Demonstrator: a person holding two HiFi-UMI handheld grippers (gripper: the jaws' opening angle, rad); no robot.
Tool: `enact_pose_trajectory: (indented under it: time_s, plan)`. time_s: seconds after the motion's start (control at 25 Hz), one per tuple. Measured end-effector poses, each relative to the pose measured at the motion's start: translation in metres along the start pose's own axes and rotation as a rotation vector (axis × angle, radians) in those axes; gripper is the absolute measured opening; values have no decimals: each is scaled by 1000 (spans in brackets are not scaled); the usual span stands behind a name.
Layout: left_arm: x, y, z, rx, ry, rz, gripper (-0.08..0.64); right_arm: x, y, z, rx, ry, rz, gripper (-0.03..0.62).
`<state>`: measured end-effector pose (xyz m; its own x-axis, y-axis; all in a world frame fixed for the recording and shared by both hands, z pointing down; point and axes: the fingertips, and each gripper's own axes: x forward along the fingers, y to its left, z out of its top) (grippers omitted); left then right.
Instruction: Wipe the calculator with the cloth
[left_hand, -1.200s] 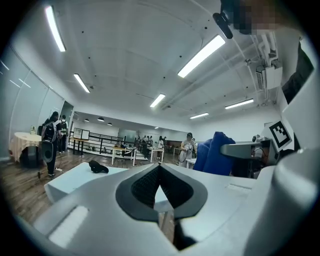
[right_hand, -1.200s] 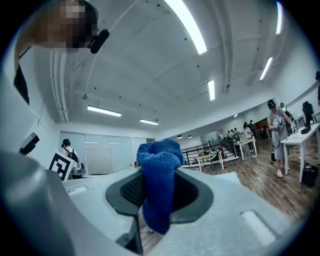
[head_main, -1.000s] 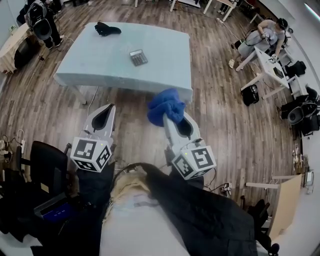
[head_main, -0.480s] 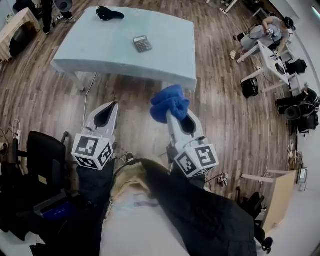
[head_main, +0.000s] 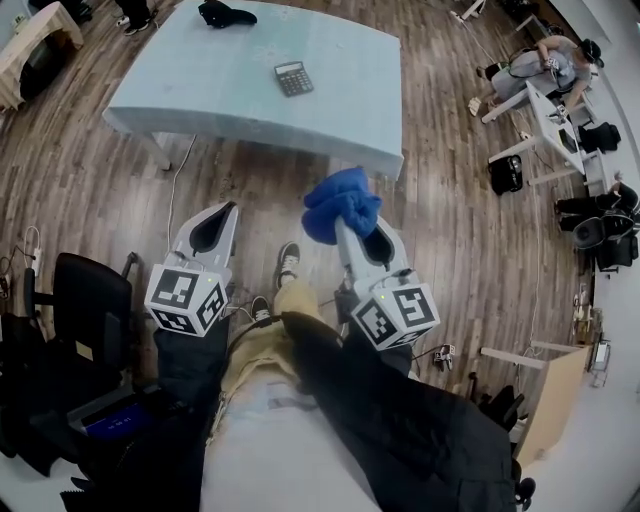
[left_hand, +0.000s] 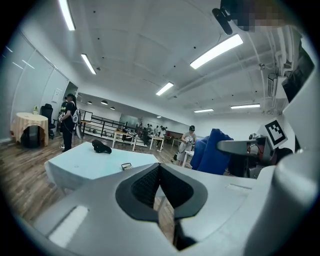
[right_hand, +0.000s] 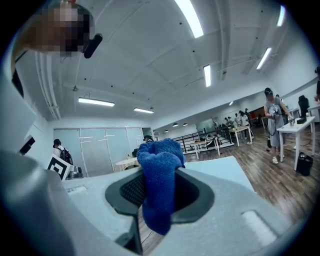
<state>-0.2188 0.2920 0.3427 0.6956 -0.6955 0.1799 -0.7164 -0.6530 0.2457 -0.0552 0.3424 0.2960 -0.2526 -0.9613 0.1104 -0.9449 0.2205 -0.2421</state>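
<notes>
One shoe newly visible near cloth

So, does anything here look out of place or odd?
Nothing stands out. The calculator lies flat on the table, the cloth is bunched in the right gripper, and a black item sits at its far corner.
</notes>
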Motion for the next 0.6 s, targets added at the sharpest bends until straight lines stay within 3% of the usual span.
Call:
enact_pose_trajectory:
  time_s: [0.36,0.6]
  plan:
    - [25,42,30,56,-29,117,-2,58,-27,14,30,-55,78,114]
    - [92,43,67,106,-42,102,0,98,-70,37,58,-85,101,115]
